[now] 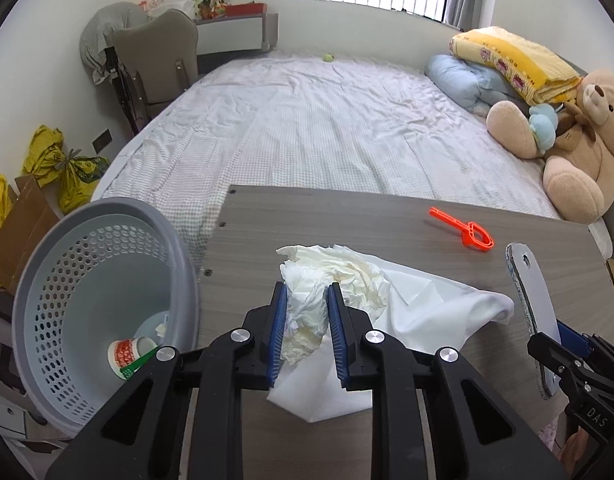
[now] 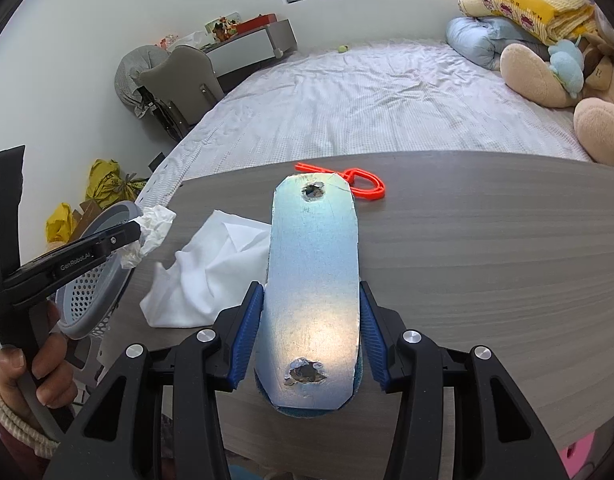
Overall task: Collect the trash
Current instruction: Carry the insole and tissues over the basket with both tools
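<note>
A cup (image 1: pixel 125 354) in the basket (image 1: pixel 39 304) is seen only in the left view; crumpled tissue (image 1: pixel 307 312) is clamped by the left gripper (image 1: pixel 307 300) and the pad (image 2: pixel 313 280) by the right gripper (image 2: pixel 311 308) (table's (image 2: pixel 487 260) right side bare).

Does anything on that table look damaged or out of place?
Yes. The silvery flat pad held in the right gripper has ragged torn holes near both ends, and an orange plastic piece lies loose on the table.

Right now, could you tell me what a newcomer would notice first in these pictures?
Probably the left hand-held gripper shut on a crumpled tissue above a white cloth on the grey wooden table. Beside the table's left edge tilts a perforated grey bin; the right hand-held gripper grips a silvery insole.
</note>
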Demonstrator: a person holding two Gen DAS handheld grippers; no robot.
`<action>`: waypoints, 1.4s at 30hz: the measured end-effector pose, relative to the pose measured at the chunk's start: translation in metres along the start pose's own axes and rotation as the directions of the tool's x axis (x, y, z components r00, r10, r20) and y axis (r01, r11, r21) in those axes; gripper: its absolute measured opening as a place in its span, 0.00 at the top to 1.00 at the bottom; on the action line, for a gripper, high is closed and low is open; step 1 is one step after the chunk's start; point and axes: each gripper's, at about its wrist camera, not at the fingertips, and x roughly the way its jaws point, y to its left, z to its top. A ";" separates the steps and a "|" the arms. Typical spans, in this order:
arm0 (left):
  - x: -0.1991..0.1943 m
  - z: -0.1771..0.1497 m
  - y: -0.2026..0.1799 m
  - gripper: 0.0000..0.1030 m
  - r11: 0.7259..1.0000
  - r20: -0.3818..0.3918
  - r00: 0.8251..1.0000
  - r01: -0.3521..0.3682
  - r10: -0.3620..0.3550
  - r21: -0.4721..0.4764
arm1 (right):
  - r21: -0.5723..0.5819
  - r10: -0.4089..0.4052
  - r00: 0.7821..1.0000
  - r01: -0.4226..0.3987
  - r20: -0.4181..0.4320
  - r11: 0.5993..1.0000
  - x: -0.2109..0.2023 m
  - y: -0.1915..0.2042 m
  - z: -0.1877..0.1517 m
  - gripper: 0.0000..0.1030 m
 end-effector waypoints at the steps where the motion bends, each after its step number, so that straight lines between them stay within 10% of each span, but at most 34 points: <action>1: -0.004 0.000 0.003 0.79 1.000 0.006 1.000 -0.001 0.001 -0.005 | -0.005 0.002 1.000 -0.002 0.003 1.000 -0.001 0.003 0.001 0.55; 28: -0.050 -0.030 0.213 0.79 0.937 -0.015 0.964 -0.261 0.265 -0.231 | -0.343 0.257 0.956 -0.292 -0.143 0.893 0.085 0.246 0.041 0.55; 42: -0.021 -0.039 0.252 0.79 0.919 -0.086 0.965 -0.263 0.248 -0.294 | -0.400 0.244 0.940 -0.325 -0.240 0.857 0.143 0.306 0.043 0.55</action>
